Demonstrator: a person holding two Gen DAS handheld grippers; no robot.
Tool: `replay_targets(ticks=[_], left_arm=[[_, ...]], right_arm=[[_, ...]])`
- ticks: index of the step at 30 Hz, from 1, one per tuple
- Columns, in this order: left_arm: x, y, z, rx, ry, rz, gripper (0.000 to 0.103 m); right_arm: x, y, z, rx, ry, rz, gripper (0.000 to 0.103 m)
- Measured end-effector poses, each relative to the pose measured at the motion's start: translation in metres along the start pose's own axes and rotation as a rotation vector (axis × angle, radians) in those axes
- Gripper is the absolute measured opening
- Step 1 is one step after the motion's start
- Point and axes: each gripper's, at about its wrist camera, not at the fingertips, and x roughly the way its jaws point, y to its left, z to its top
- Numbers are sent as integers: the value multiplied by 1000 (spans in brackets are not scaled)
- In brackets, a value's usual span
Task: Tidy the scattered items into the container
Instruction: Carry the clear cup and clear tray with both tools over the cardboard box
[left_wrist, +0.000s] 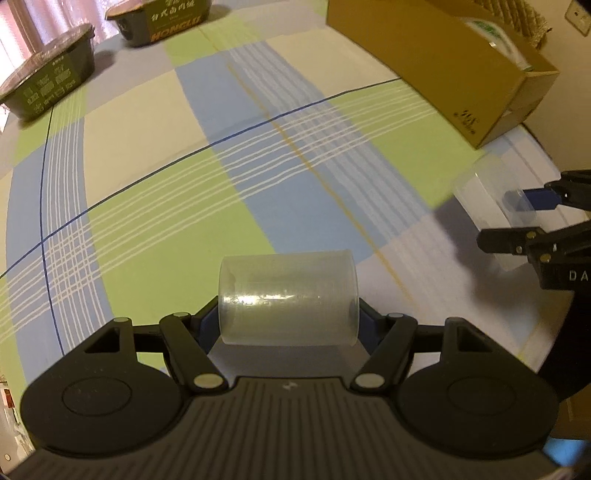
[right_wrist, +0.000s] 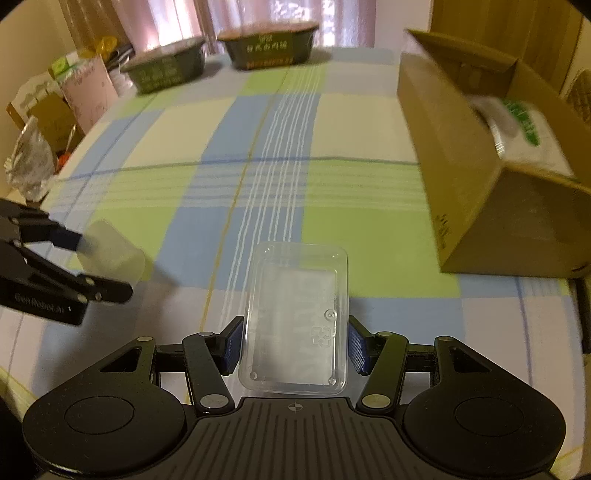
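A translucent plastic cup (left_wrist: 288, 295) lies sideways between the fingers of my left gripper (left_wrist: 288, 321), which is shut on it above the checked tablecloth. My right gripper (right_wrist: 295, 343) is shut on a clear rectangular plastic tray (right_wrist: 295, 317), its blue pads (right_wrist: 232, 345) pressing the tray's long sides. The open cardboard box (right_wrist: 476, 177) stands to the right, with a white and green packet (right_wrist: 517, 122) inside. In the left wrist view the right gripper (left_wrist: 509, 218) and the tray (left_wrist: 484, 192) are at the right edge. In the right wrist view the left gripper (right_wrist: 101, 264) and the cup (right_wrist: 110, 251) are at the left.
Two dark green food bowls (right_wrist: 166, 68) (right_wrist: 271, 46) stand at the far end of the table. The cardboard box (left_wrist: 443, 70) is at the top right of the left wrist view. Bags and cartons (right_wrist: 44, 122) crowd the floor past the table's left edge.
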Motion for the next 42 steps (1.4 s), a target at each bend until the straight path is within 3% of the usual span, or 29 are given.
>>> replay_targets(ticks=[18, 42], left_arm=[[-64, -82, 18, 57, -126, -40, 68], [-92, -136, 52, 147, -170, -59, 68]], right_arm=[[-92, -25, -15, 77, -130, -31, 59], [-130, -68, -20, 146, -202, -59, 59]])
